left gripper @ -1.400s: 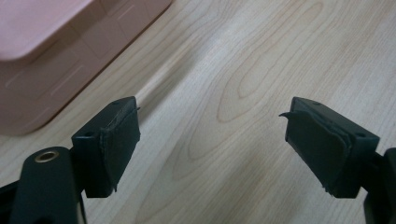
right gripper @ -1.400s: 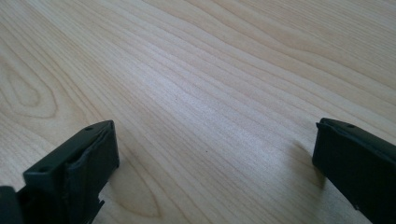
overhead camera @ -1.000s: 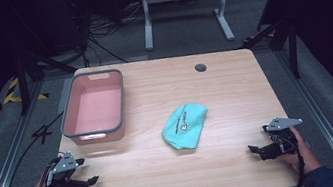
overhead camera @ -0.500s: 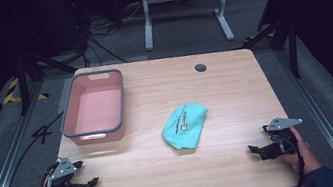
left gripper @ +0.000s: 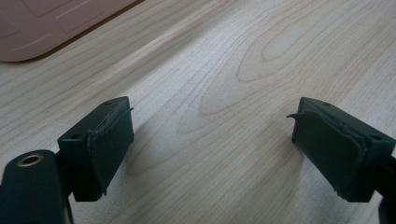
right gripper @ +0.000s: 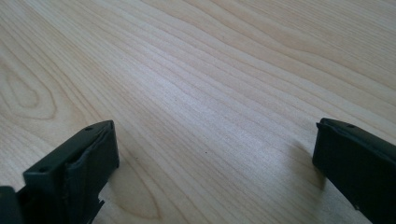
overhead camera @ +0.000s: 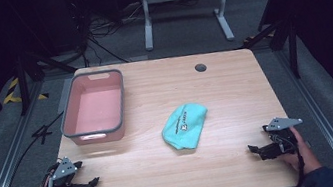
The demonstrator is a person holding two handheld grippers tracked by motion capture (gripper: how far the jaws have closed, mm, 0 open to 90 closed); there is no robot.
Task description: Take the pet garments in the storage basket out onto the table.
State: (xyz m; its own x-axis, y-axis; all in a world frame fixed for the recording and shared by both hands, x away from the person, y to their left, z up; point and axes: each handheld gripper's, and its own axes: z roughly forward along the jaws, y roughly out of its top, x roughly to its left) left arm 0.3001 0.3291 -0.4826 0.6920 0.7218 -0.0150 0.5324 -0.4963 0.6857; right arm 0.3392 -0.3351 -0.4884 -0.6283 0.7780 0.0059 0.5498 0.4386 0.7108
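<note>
Dark floor and black surroundings ring your workspace, with a white metal stand (overhead camera: 186,4) on the carpet beyond the far edge and cables trailing on the floor at the far left. Your wooden table (overhead camera: 235,92) takes up the middle of the high view, light-grained, with a small dark round hole (overhead camera: 200,68) near its far edge.

On the left half of that table sits a pink bin (overhead camera: 93,109) with a grey rim, lying lengthwise away from you; a corner of it also shows at the top left of the left gripper view (left gripper: 51,28). Near the table's centre, well apart from the bin and to its right, lies a teal pouch (overhead camera: 185,125) with dark lettering on it, resting flat on the wood and untouched by either tool.

Your left gripper (overhead camera: 87,183) lies low at the near left corner, pointing toward the table's middle, in front of the bin. Its jaws have just been opening and stand wide apart, with bare wood between the pads (left gripper: 112,149). Your right gripper (overhead camera: 256,150) sits at the near right corner, well apart from the pouch, with its grey plate on top. Its jaws also stand wide apart over bare wood, as the right gripper view shows, and nothing is between them.
</note>
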